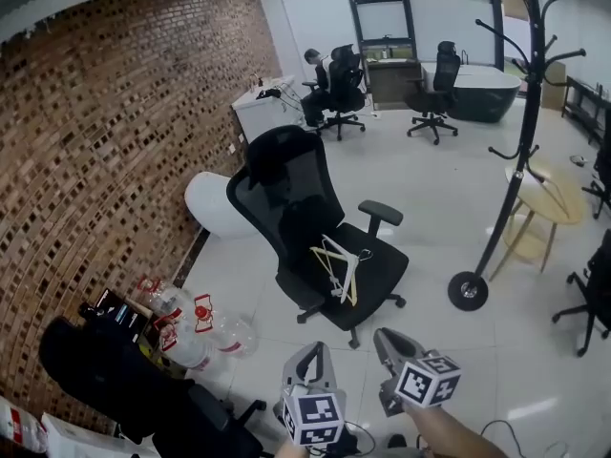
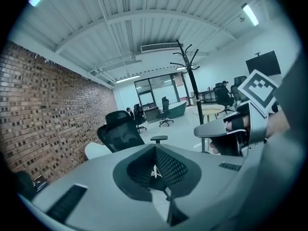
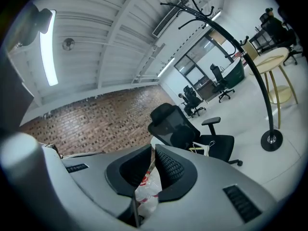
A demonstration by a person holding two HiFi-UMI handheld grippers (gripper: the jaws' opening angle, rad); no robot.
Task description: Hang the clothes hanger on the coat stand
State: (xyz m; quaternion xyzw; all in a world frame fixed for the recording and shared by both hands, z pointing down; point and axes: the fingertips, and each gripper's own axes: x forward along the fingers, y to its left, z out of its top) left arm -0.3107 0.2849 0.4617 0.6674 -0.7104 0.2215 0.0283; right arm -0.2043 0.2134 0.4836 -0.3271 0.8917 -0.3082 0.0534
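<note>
Pale wooden clothes hangers [image 1: 339, 265] lie on the seat of a black office chair [image 1: 315, 227] in the middle of the head view. The black coat stand [image 1: 516, 151] rises at the right on a round base [image 1: 468, 290], nothing on its hooks. Both grippers are low at the bottom edge, well short of the chair. My left gripper [image 1: 312, 351] is shut and empty, and so is my right gripper [image 1: 387, 337] beside it. The right gripper view shows the hangers [image 3: 202, 148] on the chair and the coat stand [image 3: 257, 76] beyond my shut right gripper [image 3: 154, 148]. My left gripper [image 2: 155, 148] points toward the chair [image 2: 120, 131].
Clear plastic bottles [image 1: 205, 327] lie on the floor left of the chair, by a brick wall [image 1: 105, 141]. A white pouf [image 1: 215, 203] sits behind the chair. A round wooden table [image 1: 549, 194] stands next to the coat stand. Another dark chair [image 1: 115, 370] is at lower left.
</note>
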